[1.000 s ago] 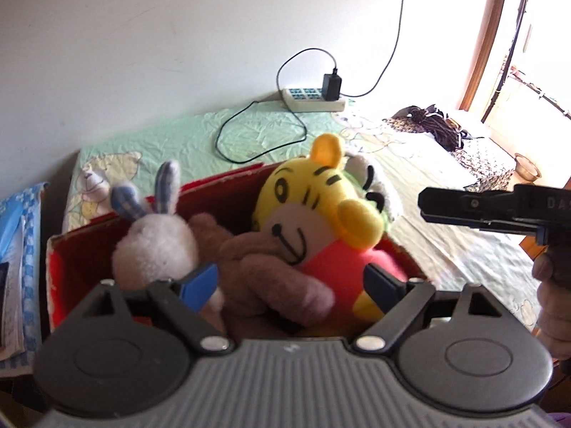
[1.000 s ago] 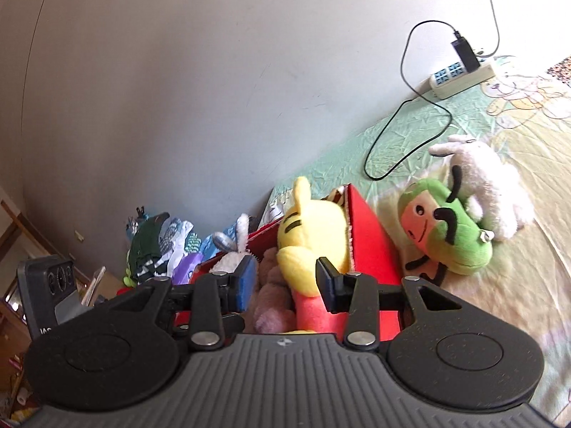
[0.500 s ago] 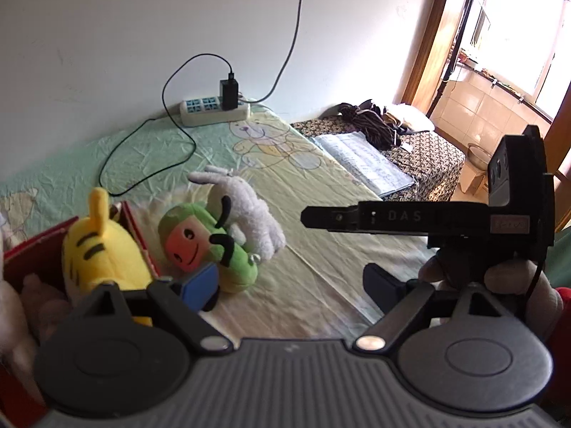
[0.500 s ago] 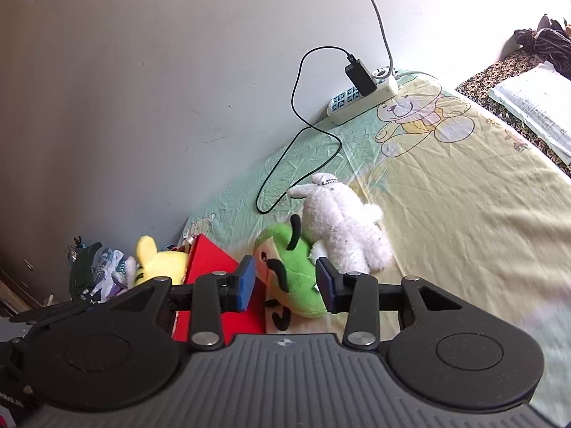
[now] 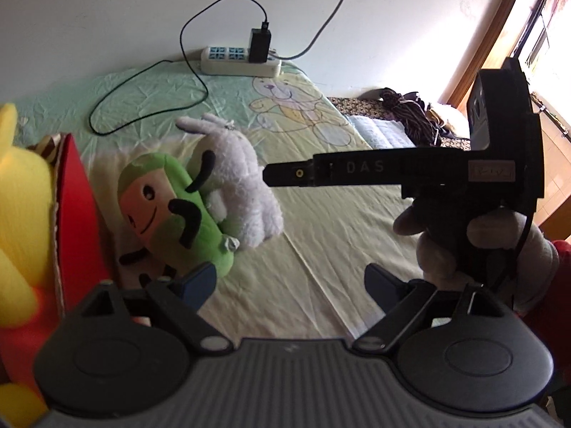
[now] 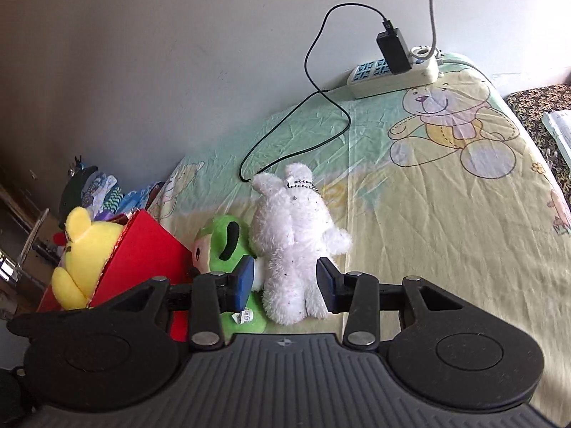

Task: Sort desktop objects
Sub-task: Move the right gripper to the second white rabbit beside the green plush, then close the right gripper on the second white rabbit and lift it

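White plush rabbit (image 6: 292,246) lies on the bedsheet (image 6: 428,214), touching the green plush toy (image 6: 223,235) on its left. The green toy rests against the red box (image 6: 142,249), which holds a yellow tiger plush (image 6: 89,249). Right claw (image 6: 285,278) is open, its jaws either side of the rabbit's lower body without closing on it. Left claw (image 5: 289,281) is open and empty above the sheet, near the green toy. A power strip (image 6: 392,71) with a black charger sits at the wall.
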The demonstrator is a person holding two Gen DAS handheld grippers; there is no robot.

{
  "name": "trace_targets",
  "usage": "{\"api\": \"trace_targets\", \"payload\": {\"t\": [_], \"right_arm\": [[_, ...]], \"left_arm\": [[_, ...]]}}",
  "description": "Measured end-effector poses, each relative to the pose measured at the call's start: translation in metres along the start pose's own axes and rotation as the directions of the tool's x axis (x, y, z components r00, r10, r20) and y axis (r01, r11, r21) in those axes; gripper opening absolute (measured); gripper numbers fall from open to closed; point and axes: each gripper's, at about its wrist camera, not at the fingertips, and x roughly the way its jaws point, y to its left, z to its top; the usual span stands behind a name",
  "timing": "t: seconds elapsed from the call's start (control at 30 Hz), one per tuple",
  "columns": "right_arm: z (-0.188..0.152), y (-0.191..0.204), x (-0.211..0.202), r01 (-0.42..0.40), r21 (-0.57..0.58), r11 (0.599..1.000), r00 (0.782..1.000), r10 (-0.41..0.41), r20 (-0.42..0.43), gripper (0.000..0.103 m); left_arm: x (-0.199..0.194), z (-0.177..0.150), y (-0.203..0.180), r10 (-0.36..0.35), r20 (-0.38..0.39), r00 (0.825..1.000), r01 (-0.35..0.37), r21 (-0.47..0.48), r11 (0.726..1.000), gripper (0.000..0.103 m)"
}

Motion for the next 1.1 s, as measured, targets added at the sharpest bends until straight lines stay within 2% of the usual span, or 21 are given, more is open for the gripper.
{"api": "trace_targets", "payload": {"t": [0.13, 0.2, 0.3, 0.4, 0.53, 0.63, 0.73, 0.77, 0.87, 0.9, 1.0, 1.1], "right_arm": [[0.012, 0.003, 0.029, -0.012, -0.082, 0.997, 0.999, 0.008, -0.051, 0.046], [0.015, 0.008, 0.042, -0.007, -0.136, 0.991, 0.998, -0.002, -0.067, 0.056], [0.015, 0.013, 0.059, 0.002, -0.212, 0.977, 0.995, -0.024, -0.099, 0.057], [0.011, 0.007, 0.068, 0.024, -0.220, 0.975, 0.993, -0.049, -0.109, 0.058], [0.016, -0.023, 0.064, -0.046, -0.063, 0.997, 0.993, 0.039, -0.111, 0.052], [0.017, -0.051, 0.053, -0.105, 0.098, 0.990, 0.988, 0.115, -0.101, 0.050], [0.016, -0.076, 0.042, -0.149, 0.234, 0.961, 0.981, 0.173, -0.088, 0.048], [0.014, -0.085, 0.036, -0.163, 0.282, 0.946, 0.978, 0.192, -0.077, 0.044], [0.008, -0.112, 0.020, -0.202, 0.404, 0.892, 0.969, 0.241, -0.048, 0.043], [0.006, -0.121, 0.013, -0.191, 0.427, 0.884, 0.972, 0.230, -0.041, 0.044], [0.005, -0.137, -0.005, -0.088, 0.418, 0.904, 0.993, 0.113, -0.036, 0.048], [0.003, -0.152, -0.021, -0.103, 0.457, 0.883, 0.994, 0.109, 0.014, 0.048]], "left_arm": [[0.004, 0.002, 0.001, 0.042, 0.006, 0.999, -0.041, -0.035, 0.999, 0.092], [0.007, 0.004, 0.004, 0.050, 0.003, 0.999, -0.050, -0.063, 0.997, 0.092], [0.012, 0.007, 0.006, 0.058, -0.001, 0.998, -0.057, -0.086, 0.995, 0.093], [0.014, 0.010, 0.003, 0.068, 0.000, 0.998, -0.068, -0.081, 0.994, 0.093], [0.018, 0.018, 0.002, 0.041, 0.004, 0.999, -0.040, -0.098, 0.994, 0.093], [0.023, 0.030, -0.001, 0.007, 0.020, 1.000, -0.005, -0.105, 0.994, 0.093], [0.031, 0.044, -0.007, -0.030, 0.039, 0.999, 0.034, -0.096, 0.995, 0.093], [0.035, 0.049, -0.008, -0.040, 0.045, 0.998, 0.044, -0.094, 0.995, 0.093], [0.052, 0.061, -0.008, -0.068, 0.041, 0.997, 0.072, -0.103, 0.992, 0.093], [0.059, 0.065, -0.007, -0.080, 0.036, 0.996, 0.084, -0.111, 0.990, 0.093], [0.082, 0.077, -0.005, -0.095, 0.025, 0.995, 0.097, -0.137, 0.986, 0.093], [0.105, 0.086, -0.002, -0.134, 0.004, 0.991, 0.133, -0.177, 0.975, 0.093]]}}
